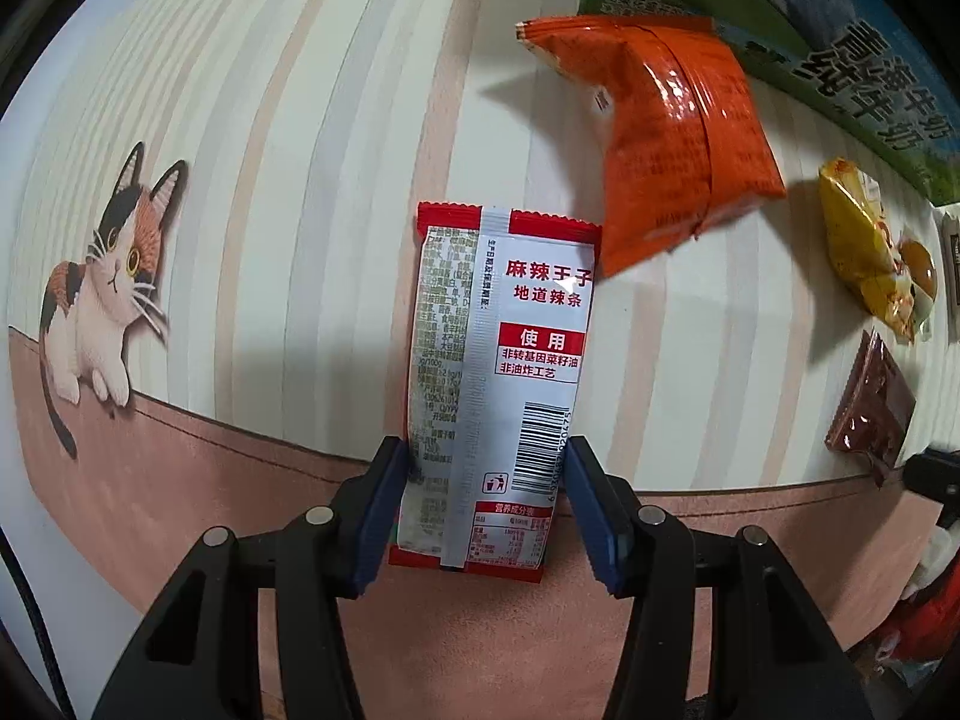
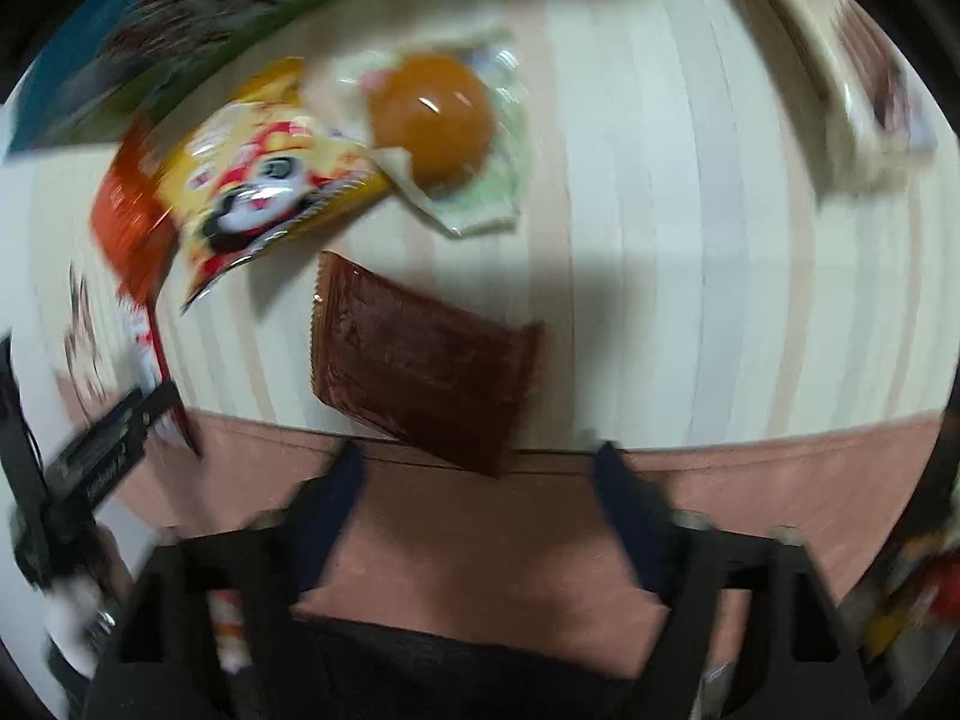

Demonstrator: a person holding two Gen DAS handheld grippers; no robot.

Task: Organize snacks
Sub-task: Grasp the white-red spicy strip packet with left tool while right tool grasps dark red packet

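A red and white spicy-strip packet (image 1: 510, 330) hangs lengthwise between the blue pads of my left gripper (image 1: 486, 456), which is shut on its lower half just above the striped tablecloth (image 1: 240, 180). In the right wrist view, my right gripper (image 2: 480, 459) stands open with nothing between its fingers. A dark brown snack packet (image 2: 420, 366) lies flat just beyond its fingertips. That view is blurred. An orange bag (image 1: 678, 138), a yellow packet (image 1: 858, 240) and the brown packet (image 1: 870, 408) lie to the right of the held packet.
A green and blue milk carton box (image 1: 840, 30) lines the far edge. A yellow panda packet (image 2: 270, 180) and a sealed brown egg (image 2: 444, 126) lie beyond the brown packet. A pale packet (image 2: 870, 96) sits at the far right. A cat picture (image 1: 114, 276) is printed on the cloth.
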